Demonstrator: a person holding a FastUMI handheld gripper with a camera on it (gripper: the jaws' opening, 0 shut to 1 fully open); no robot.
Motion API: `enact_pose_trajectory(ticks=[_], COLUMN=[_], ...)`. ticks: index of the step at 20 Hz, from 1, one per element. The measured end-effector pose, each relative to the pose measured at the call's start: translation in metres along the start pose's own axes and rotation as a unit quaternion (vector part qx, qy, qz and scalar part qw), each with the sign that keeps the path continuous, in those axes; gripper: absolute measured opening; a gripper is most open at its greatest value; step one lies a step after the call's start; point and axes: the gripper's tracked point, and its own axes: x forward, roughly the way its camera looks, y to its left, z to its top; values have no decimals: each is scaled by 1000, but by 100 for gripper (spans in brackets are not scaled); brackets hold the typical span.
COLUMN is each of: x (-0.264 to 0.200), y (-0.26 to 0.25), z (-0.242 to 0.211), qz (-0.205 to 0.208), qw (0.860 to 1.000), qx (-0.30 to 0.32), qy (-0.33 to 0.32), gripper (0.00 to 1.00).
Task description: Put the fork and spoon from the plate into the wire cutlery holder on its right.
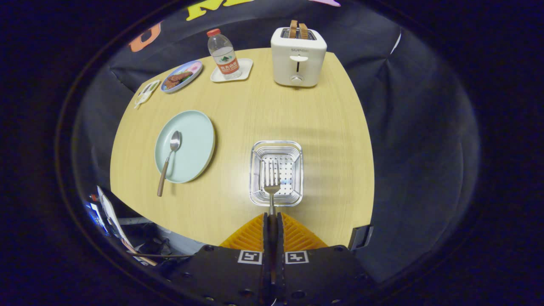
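My gripper [272, 219] is shut on the fork [272, 182], its two orange fingers [250, 238] pressed together on the handle. The fork's tines point ahead, hanging over the open top of the wire cutlery holder [256, 170], which stands just beyond the fingers on the wooden table. To the holder's left lies the pale green plate [197, 140]. The spoon [168, 159] rests on that plate, bowl towards the far side, its brown handle sticking out over the plate's near rim.
A white toaster [298, 57] with two slices in it stands at the far side of the table [331, 140]. Beside it a water bottle [224, 55] sits on a small white tray, then a blue plate with food [182, 76] and a small packet.
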Motion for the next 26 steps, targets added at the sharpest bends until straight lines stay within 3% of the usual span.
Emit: enact_pose_trajectory(ticks=[9,10,12,13,16,22,26], x=[0,-2,-1,-1,1,13,29], y=[8,12,19,25,44,102,144], z=[24,26,29,30,35,40,37], qz=[23,28,34,42,53,44,51], qw=[999,999,998,998,995,987,986], qx=[28,27,24,23,4,-56,-42], qy=[-28,-33,-45,-52,-81,-143,-153], gripper=[13,21,30,30,48,95,97])
